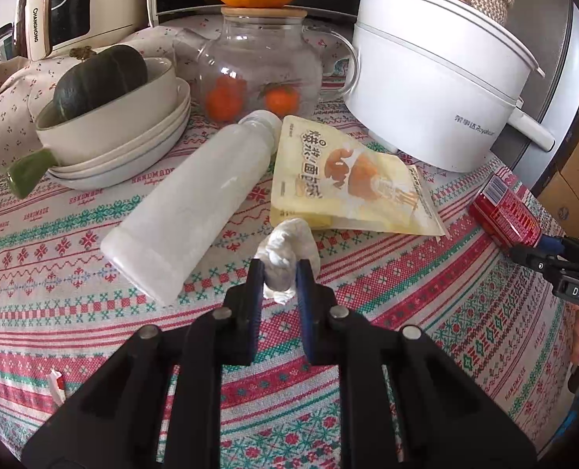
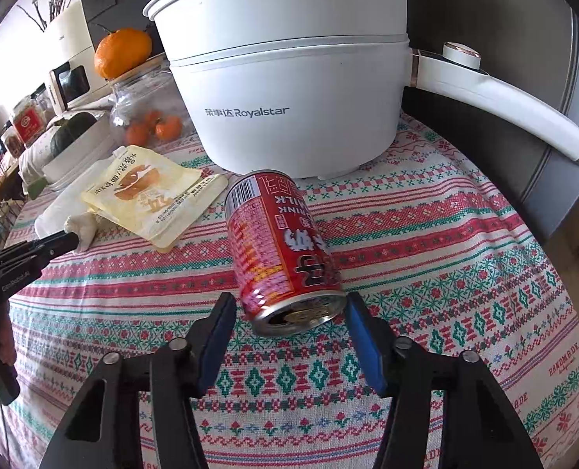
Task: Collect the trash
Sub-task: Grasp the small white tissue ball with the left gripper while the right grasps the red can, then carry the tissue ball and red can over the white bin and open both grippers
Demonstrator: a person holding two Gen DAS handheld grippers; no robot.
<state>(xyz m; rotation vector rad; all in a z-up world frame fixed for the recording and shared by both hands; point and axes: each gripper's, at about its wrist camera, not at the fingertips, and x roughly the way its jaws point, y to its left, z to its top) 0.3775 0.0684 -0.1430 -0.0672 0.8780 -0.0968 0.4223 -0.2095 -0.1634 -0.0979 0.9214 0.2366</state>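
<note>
A table under a red-and-green patterned cloth (image 1: 426, 273) carries the clutter. The left gripper (image 1: 279, 277) has its blue pads pinched on a crumpled white tissue (image 1: 285, 246). The right gripper (image 2: 291, 308) stands half open around the open end of a red can (image 2: 281, 246) lying on its side, with a gap at each pad. Only the left view shows the full white bottle (image 1: 195, 203) beside the tissue and the stacked bowls (image 1: 133, 133). Only the right view shows the long handle of the white pot (image 2: 289, 78). Both show the yellow pouch (image 1: 348, 179).
</note>
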